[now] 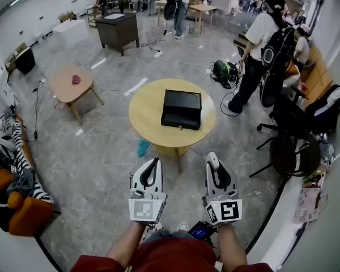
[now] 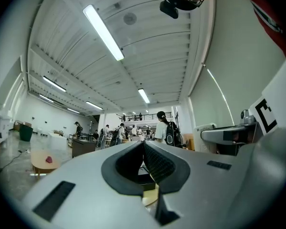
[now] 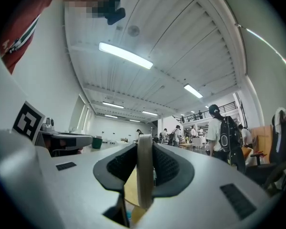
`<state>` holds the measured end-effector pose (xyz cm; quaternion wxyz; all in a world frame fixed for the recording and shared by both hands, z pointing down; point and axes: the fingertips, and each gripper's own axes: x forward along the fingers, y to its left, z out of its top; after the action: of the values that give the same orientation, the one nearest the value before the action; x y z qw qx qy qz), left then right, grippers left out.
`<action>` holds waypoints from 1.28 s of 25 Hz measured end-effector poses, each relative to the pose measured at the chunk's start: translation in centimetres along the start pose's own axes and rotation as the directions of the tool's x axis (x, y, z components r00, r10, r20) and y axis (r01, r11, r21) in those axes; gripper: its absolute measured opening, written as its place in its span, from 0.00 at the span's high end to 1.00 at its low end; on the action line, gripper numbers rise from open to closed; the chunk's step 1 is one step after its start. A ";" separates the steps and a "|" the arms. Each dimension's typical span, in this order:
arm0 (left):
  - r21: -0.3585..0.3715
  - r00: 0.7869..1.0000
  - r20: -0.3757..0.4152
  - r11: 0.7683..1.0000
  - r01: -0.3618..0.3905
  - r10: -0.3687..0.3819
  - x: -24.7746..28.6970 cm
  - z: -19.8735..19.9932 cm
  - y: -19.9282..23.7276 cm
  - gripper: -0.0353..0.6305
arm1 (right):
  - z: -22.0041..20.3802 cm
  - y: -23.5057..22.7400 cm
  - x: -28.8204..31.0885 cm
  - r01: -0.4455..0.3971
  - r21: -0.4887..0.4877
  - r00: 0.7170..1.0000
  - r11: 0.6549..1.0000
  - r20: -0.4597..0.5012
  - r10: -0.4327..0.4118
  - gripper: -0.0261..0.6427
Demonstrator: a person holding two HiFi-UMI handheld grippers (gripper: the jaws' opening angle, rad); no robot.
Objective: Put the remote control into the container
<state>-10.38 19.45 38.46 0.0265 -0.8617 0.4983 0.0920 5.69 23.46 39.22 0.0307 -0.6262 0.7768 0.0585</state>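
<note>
A black open container [image 1: 182, 109] sits on the round wooden table [image 1: 144, 115] ahead of me. Both grippers hang low, close to my body and short of the table's near edge. My right gripper [image 1: 213, 158] is shut on a pale remote control [image 1: 213, 163], which sticks out at its tip. In the right gripper view the remote control [image 3: 144, 175] stands edge-on between the dark pads [image 3: 167, 168], with the table's wood behind it. My left gripper [image 1: 153, 162] is shut with nothing in it; in the left gripper view its jaws [image 2: 144, 144] meet at the tip.
A person with a backpack [image 1: 260, 44] stands right of the table beside office chairs [image 1: 297, 140]. A small wooden side table [image 1: 71, 83] with a red thing is at the left, a dark cabinet [image 1: 118, 30] farther back. A couch with cushions [image 1: 14, 169] lines the left wall.
</note>
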 end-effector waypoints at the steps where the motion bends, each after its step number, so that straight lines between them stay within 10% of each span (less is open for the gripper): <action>1: 0.000 1.000 0.000 1.000 -0.001 0.001 0.0 0.0 -0.1 0.92 | 0.0 0.0 -0.1 -0.003 0.002 1.000 1.000 -0.001 0.003 0.79; 15: 0.071 0.998 -0.070 0.997 -0.006 0.011 0.6 -1.5 -1.6 0.92 | -0.8 -1.3 -0.1 -0.016 0.023 1.000 1.000 0.015 0.016 0.79; 32: 0.050 0.997 0.030 0.996 -0.079 0.078 3.9 -2.1 -5.8 0.92 | -2.0 -5.0 1.5 -0.048 0.030 0.998 0.998 0.038 0.046 0.79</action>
<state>-3.22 18.76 39.53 0.0519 -0.8392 0.5335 0.0920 10.33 20.69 40.77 0.0534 -0.6061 0.7914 0.0589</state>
